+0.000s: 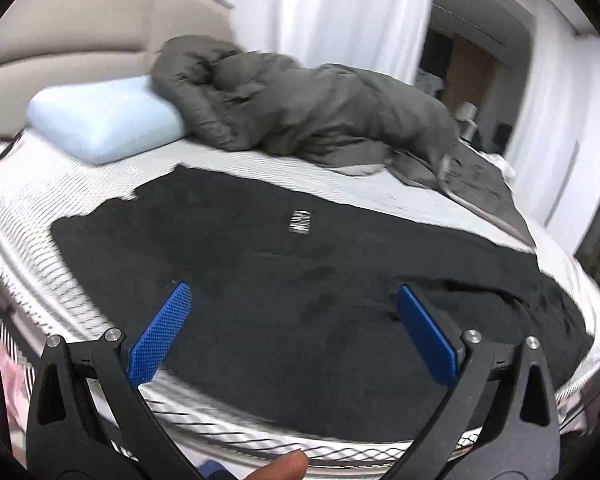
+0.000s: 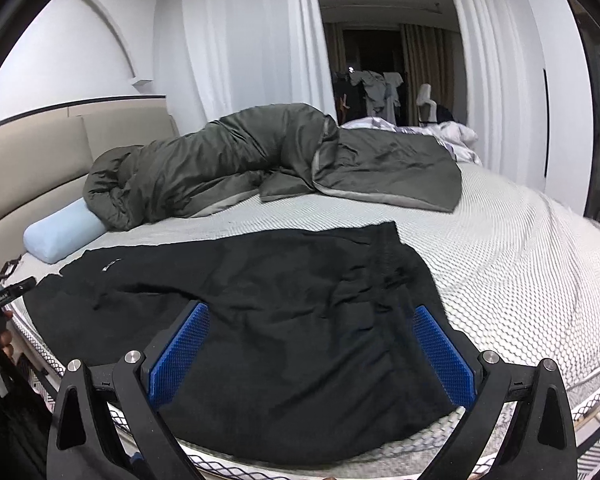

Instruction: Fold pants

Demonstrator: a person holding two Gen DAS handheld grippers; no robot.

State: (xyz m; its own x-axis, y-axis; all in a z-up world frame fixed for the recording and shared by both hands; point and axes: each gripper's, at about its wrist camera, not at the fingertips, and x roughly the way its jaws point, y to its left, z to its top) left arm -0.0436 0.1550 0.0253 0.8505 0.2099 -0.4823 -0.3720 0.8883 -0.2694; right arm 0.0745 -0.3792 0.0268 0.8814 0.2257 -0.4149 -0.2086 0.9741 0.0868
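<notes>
Black pants (image 1: pixel 284 280) lie spread flat along the near edge of the bed, with a small white label (image 1: pixel 300 221) showing on them. In the right wrist view the same pants (image 2: pixel 292 304) reach from the left edge to a bunched waist end at the right. My left gripper (image 1: pixel 294 292) hovers over the pants with its blue pads wide apart and nothing between them. Above the pants' right part, my right gripper (image 2: pixel 310 312) is open as well, holding nothing. A fingertip (image 1: pixel 284 468) shows at the bottom of the left wrist view.
A dark green duvet (image 2: pixel 260 160) lies bunched along the far side of the white mattress (image 2: pixel 520 248), partly over a pale blue pillow (image 1: pixel 104 120). A beige headboard (image 2: pixel 32 160) stands at the left. White curtains and a doorway lie beyond. Bare mattress stretches right of the pants.
</notes>
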